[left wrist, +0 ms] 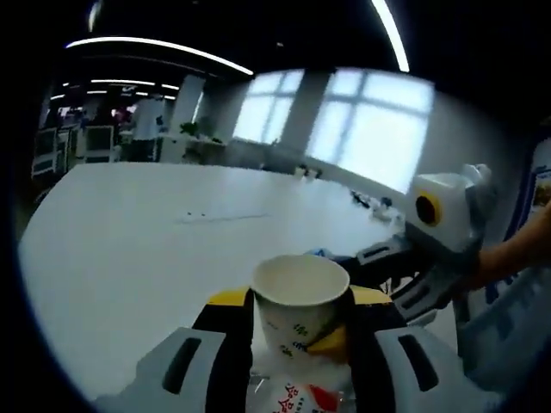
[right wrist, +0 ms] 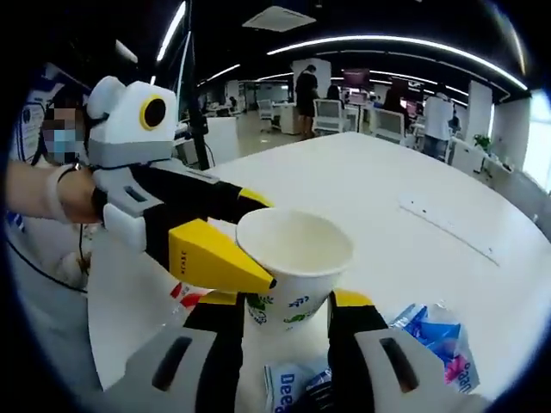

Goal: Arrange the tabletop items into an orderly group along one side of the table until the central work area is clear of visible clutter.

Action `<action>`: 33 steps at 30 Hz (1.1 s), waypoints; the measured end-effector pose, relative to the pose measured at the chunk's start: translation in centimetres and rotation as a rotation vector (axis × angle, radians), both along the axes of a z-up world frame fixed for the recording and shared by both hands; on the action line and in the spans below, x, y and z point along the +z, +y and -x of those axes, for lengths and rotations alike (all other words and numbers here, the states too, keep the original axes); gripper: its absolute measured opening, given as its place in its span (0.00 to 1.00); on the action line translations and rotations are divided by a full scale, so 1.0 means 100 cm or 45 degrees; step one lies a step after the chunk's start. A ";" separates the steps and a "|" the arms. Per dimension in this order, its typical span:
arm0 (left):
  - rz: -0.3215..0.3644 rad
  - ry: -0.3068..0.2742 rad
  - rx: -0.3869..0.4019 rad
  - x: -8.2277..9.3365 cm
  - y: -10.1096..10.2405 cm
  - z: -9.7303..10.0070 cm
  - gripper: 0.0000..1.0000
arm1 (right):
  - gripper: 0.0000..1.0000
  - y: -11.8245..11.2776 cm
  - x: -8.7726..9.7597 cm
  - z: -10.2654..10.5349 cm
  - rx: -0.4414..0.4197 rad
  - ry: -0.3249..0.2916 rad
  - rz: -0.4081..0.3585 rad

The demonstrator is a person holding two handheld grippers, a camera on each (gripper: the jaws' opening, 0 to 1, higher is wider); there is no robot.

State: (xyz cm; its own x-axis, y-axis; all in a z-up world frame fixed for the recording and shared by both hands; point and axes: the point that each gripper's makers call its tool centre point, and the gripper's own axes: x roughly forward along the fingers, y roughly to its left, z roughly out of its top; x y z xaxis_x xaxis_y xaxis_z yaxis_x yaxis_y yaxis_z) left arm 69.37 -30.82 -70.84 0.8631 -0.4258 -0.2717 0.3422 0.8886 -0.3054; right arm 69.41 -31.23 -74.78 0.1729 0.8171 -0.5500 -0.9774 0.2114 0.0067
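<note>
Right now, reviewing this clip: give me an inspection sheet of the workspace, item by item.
Surface: large white table, mostly bare across its middle.
Job's things: white paper cup, upright, empty as far as visible, printed with green and blue marks.
Clutter: blue and white packets beside the cup; a red and white packet under the cup; small dark specks mid-table.
Grippers: left gripper has its jaws around the cup's body; right gripper also brackets the cup from the other side; contact of each jaw cannot be confirmed.
Cables: nothing seen on the table.
Surroundings: open office with bright windows, ceiling light strips, chairs and standing people in the distance.
</note>
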 end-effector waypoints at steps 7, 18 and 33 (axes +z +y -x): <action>-0.100 -0.010 0.007 -0.008 0.009 0.000 0.39 | 0.34 0.009 -0.006 -0.001 0.035 -0.125 -0.014; -0.114 0.043 0.033 -0.023 0.016 0.001 0.40 | 0.34 0.013 -0.023 0.001 0.059 -0.128 0.016; -0.104 0.065 0.028 -0.028 0.014 0.003 0.41 | 0.34 0.010 -0.030 0.000 0.053 -0.127 0.039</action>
